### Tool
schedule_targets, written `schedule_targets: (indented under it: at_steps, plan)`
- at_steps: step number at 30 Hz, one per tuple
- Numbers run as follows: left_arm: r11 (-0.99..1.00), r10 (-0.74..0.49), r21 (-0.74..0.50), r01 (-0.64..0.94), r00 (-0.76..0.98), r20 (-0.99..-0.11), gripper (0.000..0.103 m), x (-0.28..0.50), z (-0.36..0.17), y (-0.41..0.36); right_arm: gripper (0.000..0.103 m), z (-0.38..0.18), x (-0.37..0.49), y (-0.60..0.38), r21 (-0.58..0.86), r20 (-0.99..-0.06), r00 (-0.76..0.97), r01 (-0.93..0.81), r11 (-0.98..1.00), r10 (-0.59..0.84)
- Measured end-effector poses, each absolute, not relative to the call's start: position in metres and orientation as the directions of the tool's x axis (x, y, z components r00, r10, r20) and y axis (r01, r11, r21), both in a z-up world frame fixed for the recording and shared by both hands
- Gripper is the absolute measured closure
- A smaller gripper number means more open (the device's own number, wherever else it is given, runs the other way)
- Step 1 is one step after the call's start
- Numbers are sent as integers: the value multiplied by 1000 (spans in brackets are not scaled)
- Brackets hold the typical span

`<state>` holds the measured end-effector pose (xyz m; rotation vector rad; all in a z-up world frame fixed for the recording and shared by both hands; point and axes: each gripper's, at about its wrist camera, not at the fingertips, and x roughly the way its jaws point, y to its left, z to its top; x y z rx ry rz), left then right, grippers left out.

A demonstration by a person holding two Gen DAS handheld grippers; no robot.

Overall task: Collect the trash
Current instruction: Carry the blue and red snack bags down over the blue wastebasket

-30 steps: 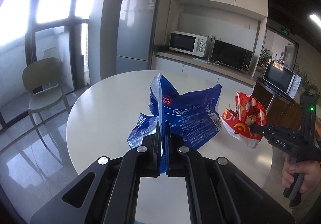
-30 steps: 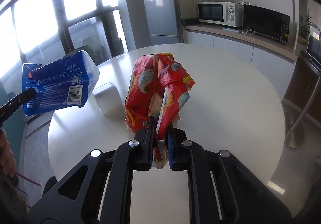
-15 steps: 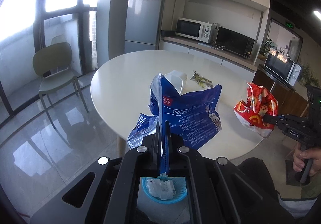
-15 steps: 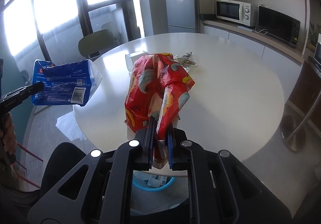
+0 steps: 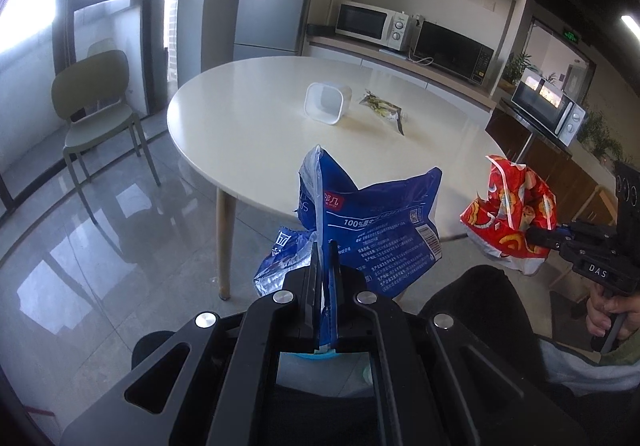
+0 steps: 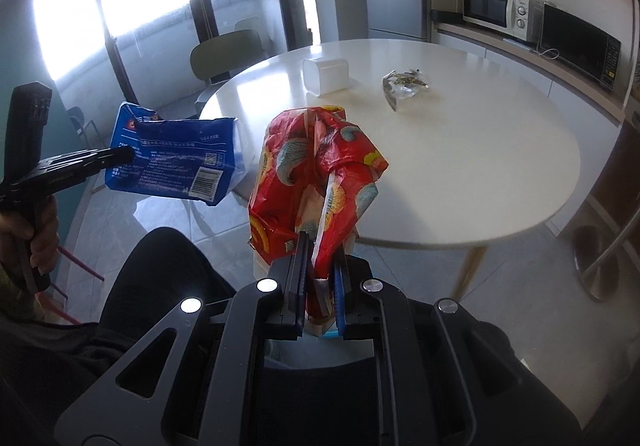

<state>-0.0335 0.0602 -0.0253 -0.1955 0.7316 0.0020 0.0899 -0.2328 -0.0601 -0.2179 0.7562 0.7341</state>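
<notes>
While the left gripper [image 5: 326, 258] is clenching a crumpled blue wrapper [image 5: 372, 222] at its lower edge, the right gripper [image 6: 318, 266] is pinching the bottom of a red snack bag [image 6: 316, 174] in the same way. Both pieces of trash are hanging in the air off the near rim of the round white table [image 5: 256, 126], over the person's dark-trousered knee [image 6: 160, 270]. Seen from the left wrist camera, the red bag is sitting to the right of the blue wrapper, well apart from it, with a hand [image 5: 604, 310] gripping the handle below. Under each pair of jaws a sliver of blue rim is peeking out, possibly a bin [image 5: 316, 356] on the floor, though most of it is hidden. On the tabletop a white plastic container [image 5: 326, 102] is lying on its side, just beside a small clear wrapper [image 5: 382, 110] with something yellowish inside. An olive chair [image 5: 96, 102] is standing by the window.
</notes>
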Motion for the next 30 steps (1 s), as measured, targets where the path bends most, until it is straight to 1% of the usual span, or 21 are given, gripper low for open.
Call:
schedule_targets:
  at_steps: [6,13,22,30]
  plan:
    - [982,-71,-172,-78,692,-719,102,-49,-50,59,93,-70,77,-238,138,-720,419,-695,705,554]
    - [976,-81,-189,-111,621,-780,102,-53,-87,69,93,-98,62,-225,152,-770,347,-716,682,536]
    - [965,-100,-213,-152,539,-837,102,-31,-137,79,93,-146,70,-211,139,-836,297,-700,700,462]
    - [948,-119,-239,-211,461,-879,102,-6,-192,84,93,-203,100,-193,149,-878,264,-643,752,400]
